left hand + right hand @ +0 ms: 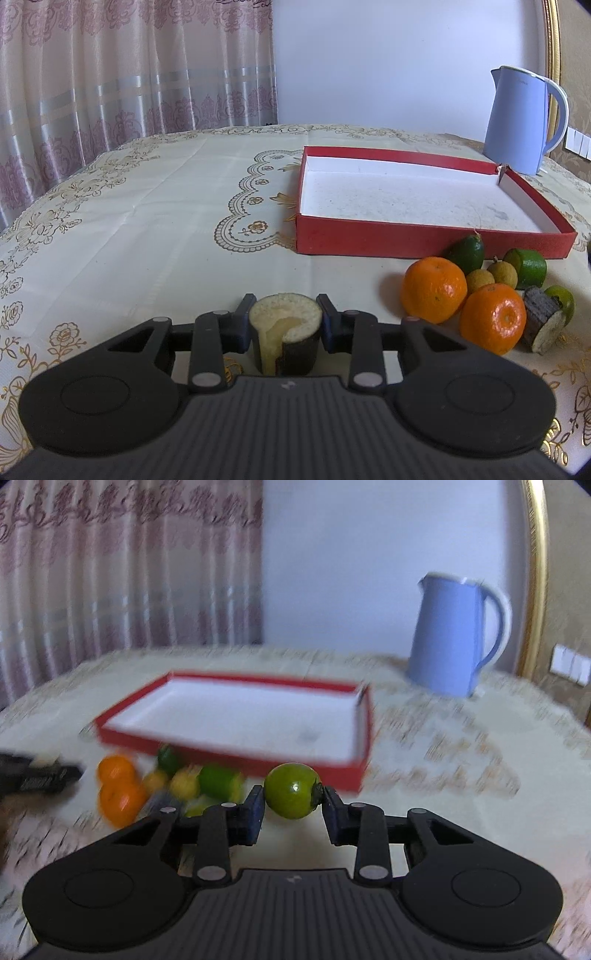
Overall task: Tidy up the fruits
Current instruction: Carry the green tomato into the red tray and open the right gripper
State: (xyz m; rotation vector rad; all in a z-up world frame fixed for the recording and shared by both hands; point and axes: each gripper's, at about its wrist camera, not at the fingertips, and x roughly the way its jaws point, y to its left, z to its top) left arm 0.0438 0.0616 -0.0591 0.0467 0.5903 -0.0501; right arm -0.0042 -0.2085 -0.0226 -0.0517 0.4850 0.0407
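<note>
My left gripper [285, 314] is shut on a short cut piece of sugarcane [284, 332] with dark skin and a pale cut top, held over the tablecloth. To its right lies a fruit pile: two oranges [434, 290], green limes [466, 253], small longans [480, 280] and another sugarcane piece [543, 321]. The red box [369, 240] with a white inside stands behind them. My right gripper [292, 799] is shut on a round green fruit [291, 790], in front of the red box [347, 771]. The pile [122, 794] shows blurred at the left of the right wrist view.
A blue electric kettle [517, 122] stands behind the box at the right; it also shows in the right wrist view [450, 635]. Curtains hang beyond the table's far left edge. The left gripper's body [37, 775] shows at the left of the right wrist view.
</note>
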